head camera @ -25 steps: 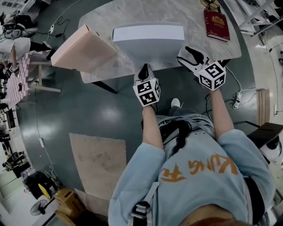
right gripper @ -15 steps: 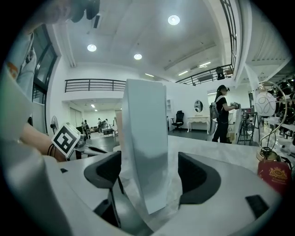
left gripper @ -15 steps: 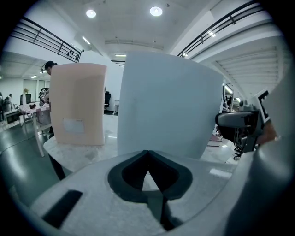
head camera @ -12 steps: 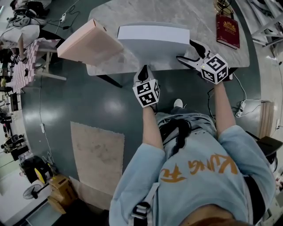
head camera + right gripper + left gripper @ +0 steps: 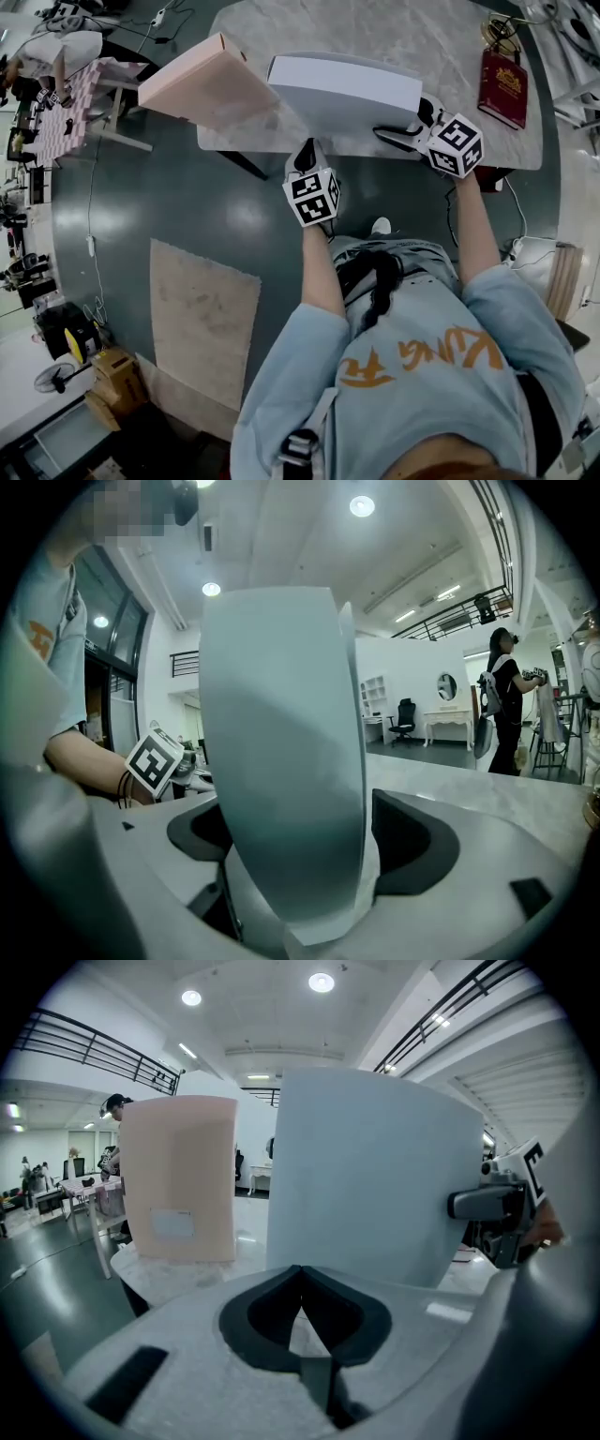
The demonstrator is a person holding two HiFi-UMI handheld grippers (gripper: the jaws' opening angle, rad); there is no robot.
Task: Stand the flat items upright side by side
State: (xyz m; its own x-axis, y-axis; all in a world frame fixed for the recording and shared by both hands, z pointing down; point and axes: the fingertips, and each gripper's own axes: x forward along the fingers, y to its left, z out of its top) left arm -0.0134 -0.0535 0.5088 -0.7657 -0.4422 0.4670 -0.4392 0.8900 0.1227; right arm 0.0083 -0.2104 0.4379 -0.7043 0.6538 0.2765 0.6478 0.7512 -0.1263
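A white flat box (image 5: 342, 94) stands upright on its long edge on the marble table (image 5: 412, 37). A pink flat box (image 5: 202, 80) stands upright just to its left, near the table's left edge. A dark red book (image 5: 502, 77) lies flat at the far right. My right gripper (image 5: 409, 122) straddles the white box's right end (image 5: 281, 752). Its jaws have just been opening, and a gap shows beside the right jaw. My left gripper (image 5: 305, 155) is shut and empty, its tip (image 5: 300, 1279) just in front of the white box (image 5: 375, 1176). The pink box (image 5: 178, 1180) is further left.
A gold ornament (image 5: 502, 28) sits behind the red book. The table's front edge runs just under both grippers. A tan mat (image 5: 202, 319) lies on the floor at the left. A person (image 5: 506, 700) stands at the far end of the room, with desks and chairs.
The right gripper's jaws have spread wider round the white box's right end. Both hands and the white box have shifted a little to the right in the head view.
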